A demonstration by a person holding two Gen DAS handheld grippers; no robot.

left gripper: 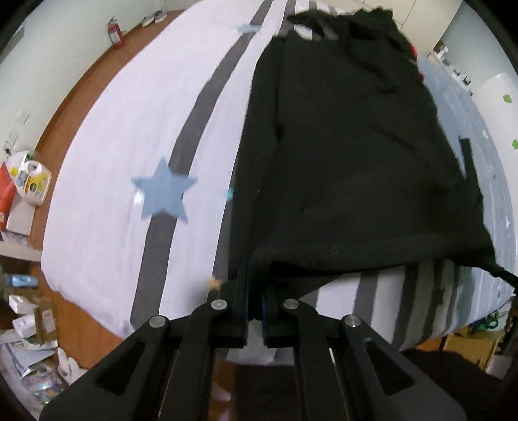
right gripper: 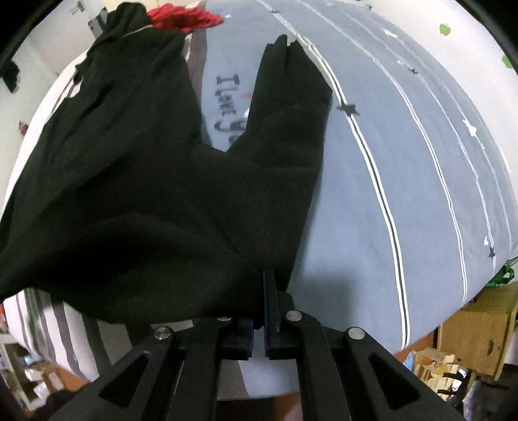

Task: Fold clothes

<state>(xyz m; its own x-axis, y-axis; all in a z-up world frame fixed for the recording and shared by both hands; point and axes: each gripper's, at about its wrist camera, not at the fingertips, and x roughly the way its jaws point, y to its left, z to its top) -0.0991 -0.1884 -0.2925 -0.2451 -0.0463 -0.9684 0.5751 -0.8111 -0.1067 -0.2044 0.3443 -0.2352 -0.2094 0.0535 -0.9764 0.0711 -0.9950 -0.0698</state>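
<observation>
A black garment (left gripper: pixel 349 155) lies spread over the bed (left gripper: pixel 106 155), reaching from its near edge to the far end. My left gripper (left gripper: pixel 255 275) is shut on the garment's near left corner, the cloth pinched between its jaws. In the right wrist view the same black garment (right gripper: pixel 136 181) drapes leftward, with a sleeve (right gripper: pixel 288 107) lying on the grey-blue bedding. My right gripper (right gripper: pixel 264 285) is shut on the near right edge of the cloth. Both grippers point steeply down at the bed's near edge.
The bed cover is white with grey stripes and a blue star (left gripper: pixel 163 191); its right half is grey-blue bedding (right gripper: pixel 388 145) with thin stripes. A red cloth (right gripper: pixel 184 16) lies at the far end. Boxes and a jug (left gripper: pixel 30 178) crowd the wooden floor left; cardboard boxes (right gripper: pixel 476 330) stand right.
</observation>
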